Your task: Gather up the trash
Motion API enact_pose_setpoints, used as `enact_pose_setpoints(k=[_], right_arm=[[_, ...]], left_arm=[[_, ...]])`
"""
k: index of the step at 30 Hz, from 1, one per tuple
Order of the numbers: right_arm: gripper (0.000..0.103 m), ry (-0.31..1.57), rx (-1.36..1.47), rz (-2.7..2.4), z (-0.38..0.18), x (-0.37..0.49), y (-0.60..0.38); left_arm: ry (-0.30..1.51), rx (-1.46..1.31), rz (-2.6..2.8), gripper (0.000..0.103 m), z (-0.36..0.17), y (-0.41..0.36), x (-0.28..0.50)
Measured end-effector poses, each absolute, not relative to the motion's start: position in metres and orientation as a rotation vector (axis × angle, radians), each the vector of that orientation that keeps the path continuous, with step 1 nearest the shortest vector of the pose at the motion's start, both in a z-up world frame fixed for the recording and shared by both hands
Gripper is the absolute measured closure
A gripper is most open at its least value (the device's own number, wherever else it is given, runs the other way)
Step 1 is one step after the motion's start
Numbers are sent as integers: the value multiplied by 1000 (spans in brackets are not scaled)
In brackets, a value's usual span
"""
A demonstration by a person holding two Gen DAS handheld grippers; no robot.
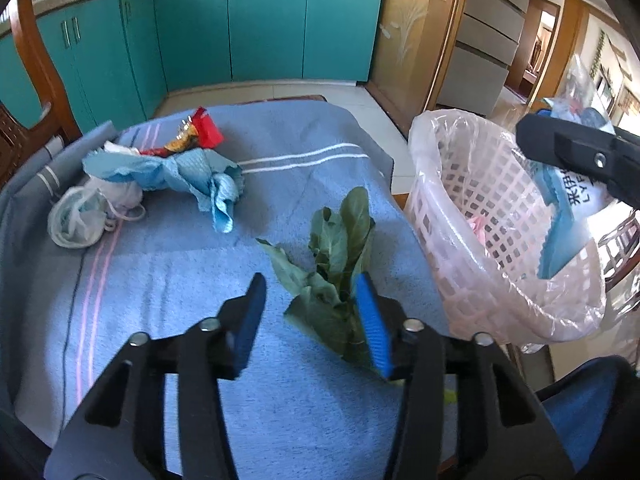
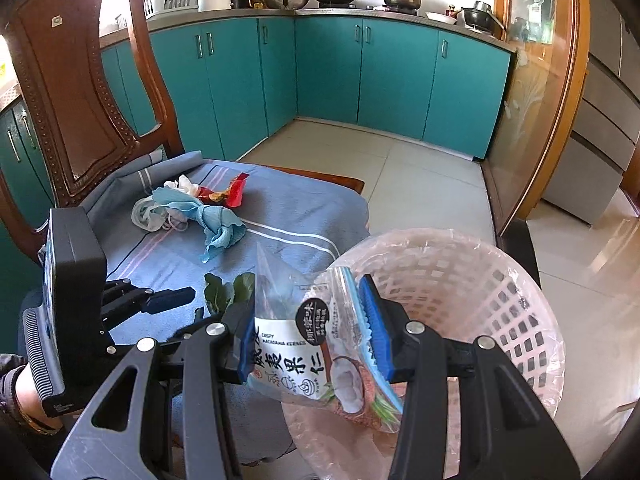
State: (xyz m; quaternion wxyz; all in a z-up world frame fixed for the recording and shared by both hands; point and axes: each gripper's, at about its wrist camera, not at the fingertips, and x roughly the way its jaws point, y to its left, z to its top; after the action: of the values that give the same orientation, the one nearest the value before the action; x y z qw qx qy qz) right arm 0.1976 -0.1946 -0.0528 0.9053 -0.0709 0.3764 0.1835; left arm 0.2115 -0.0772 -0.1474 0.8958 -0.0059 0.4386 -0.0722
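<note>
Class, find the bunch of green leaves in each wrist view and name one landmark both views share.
Left wrist: green leaves, lower centre, on the blue towel, right by the blue pad on the right.
Right wrist: centre-left, partly behind the snack bag.
Shared landmark: pink basket.

Snack bag (image 2: 316, 356) over lined basket (image 2: 500, 292); leaves (image 1: 336, 264) on towel.

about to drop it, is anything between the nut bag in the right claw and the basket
Nothing visible: the macadamia bag hangs in the right claw at the lined basket rim, whose open mouth looks clear.
</note>
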Motion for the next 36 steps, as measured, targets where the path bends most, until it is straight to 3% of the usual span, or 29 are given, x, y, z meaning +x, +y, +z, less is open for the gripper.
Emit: enact_pose_setpoints(k=[7, 9, 11, 14, 16, 36], right_arm=[[57, 772, -129, 338, -52, 202, -211], [57, 775, -118, 324, -52, 203, -217], [57, 780, -113, 314, -53, 205, -221], [57, 786, -115, 305, -55, 207, -223], [57, 789, -118, 303, -57, 208, -222], [57, 801, -62, 201, -60, 219, -259]], left_arm=[[934, 48, -87, 49, -162, -88, 219], [935, 62, -88, 58, -163, -91, 219], [935, 86, -98, 74, -164, -96, 218], [919, 130, -98, 86, -161, -102, 214], [913, 141, -100, 89, -158, -104, 212], [690, 162, -117, 91, -75, -123, 189]])
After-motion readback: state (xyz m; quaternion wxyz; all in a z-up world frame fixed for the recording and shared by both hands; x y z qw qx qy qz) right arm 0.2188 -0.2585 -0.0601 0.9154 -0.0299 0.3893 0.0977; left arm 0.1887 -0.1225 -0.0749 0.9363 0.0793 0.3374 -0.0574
